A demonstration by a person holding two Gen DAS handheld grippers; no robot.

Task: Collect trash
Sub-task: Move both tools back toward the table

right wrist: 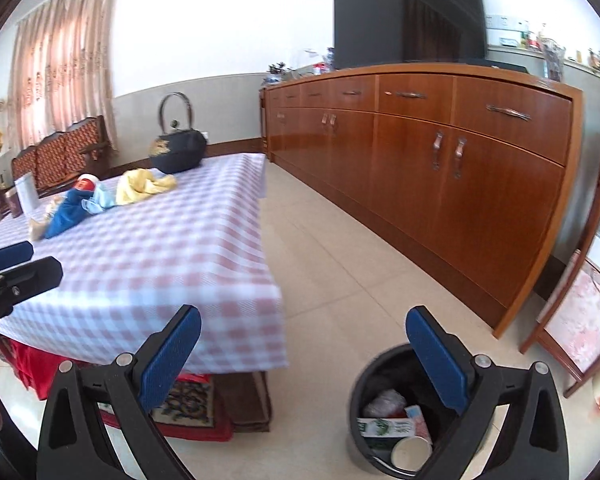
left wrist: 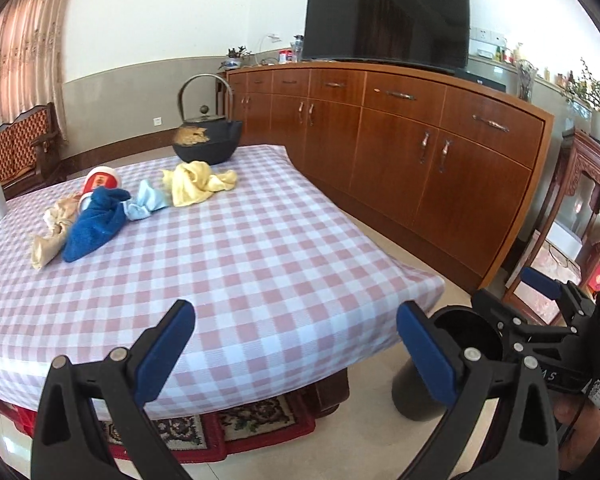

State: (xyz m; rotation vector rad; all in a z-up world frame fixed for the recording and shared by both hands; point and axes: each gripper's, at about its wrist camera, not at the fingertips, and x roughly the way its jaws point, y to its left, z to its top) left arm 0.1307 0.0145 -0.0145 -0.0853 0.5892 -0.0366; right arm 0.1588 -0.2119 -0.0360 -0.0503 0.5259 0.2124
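A black trash bin (right wrist: 384, 412) stands on the floor by the table's near right corner, holding a paper cup, a green-and-white carton and wrappers. It also shows in the left wrist view (left wrist: 448, 364). My right gripper (right wrist: 304, 356) is open and empty, above the bin's left side. My left gripper (left wrist: 296, 354) is open and empty over the table's near edge. On the checked tablecloth (left wrist: 260, 248) far left lie a red-and-white cup (left wrist: 102, 182), a dark blue cloth (left wrist: 96, 224), a light blue cloth (left wrist: 148, 202), a beige cloth (left wrist: 52, 232) and a yellow cloth (left wrist: 196, 184).
A black iron teapot (left wrist: 208, 136) stands at the table's far end. A long wooden sideboard (left wrist: 400, 136) with a TV (left wrist: 388, 16) runs along the right. A wooden chair (right wrist: 572, 320) stands right of the bin. A rug (right wrist: 192, 404) lies under the table.
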